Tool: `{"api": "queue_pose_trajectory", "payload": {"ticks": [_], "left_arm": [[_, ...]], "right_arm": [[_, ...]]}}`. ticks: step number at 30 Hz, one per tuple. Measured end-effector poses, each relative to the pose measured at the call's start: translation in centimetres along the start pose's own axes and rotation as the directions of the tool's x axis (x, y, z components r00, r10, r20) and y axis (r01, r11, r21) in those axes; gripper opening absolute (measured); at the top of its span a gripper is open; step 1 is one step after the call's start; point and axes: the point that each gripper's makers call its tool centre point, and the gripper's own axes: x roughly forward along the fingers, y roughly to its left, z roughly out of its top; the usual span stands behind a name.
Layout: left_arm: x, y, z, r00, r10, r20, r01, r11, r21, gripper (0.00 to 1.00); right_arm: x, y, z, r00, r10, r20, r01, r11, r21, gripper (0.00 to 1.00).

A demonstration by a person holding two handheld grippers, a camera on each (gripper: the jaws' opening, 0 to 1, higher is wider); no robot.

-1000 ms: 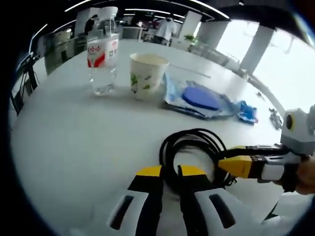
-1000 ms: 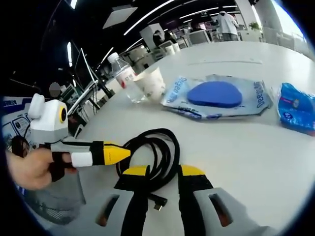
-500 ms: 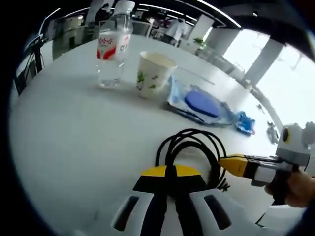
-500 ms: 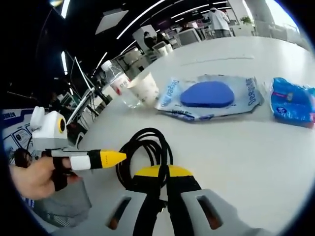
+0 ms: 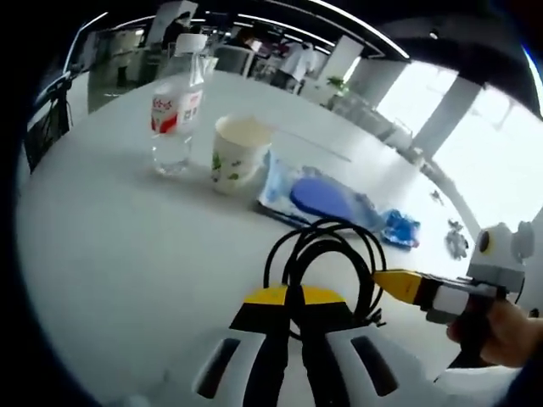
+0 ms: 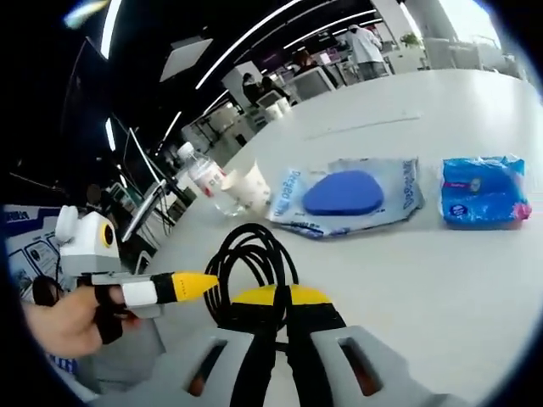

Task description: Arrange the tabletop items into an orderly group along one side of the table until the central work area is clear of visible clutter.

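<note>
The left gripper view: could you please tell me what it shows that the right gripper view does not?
Left gripper view: the right claw from the side, held in the right hand, and small dark bits beyond the blue pack. Right gripper view: the left claw from the side, held in the left hand. Both: bottle, cup, pad packet, blue pack, and the cable that each claw appears shut on.

bottle (image 5: 174,106), cup (image 5: 233,153), pouch (image 5: 327,197) in row
</note>
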Motion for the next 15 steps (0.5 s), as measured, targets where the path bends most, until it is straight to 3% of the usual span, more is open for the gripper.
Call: {"api": "queue_pose_trajectory", "payload": {"ticks": [15], "left_arm": [[1.4, -6.1, -1.2, 0.996, -0.085, -0.034, 0.086, 0.996, 0.033, 0.00]], "right_arm": [[-4.9, -4.1, 0.2, 0.996, -0.074, 0.056, 0.070, 0.995, 0.071, 0.00]]}}
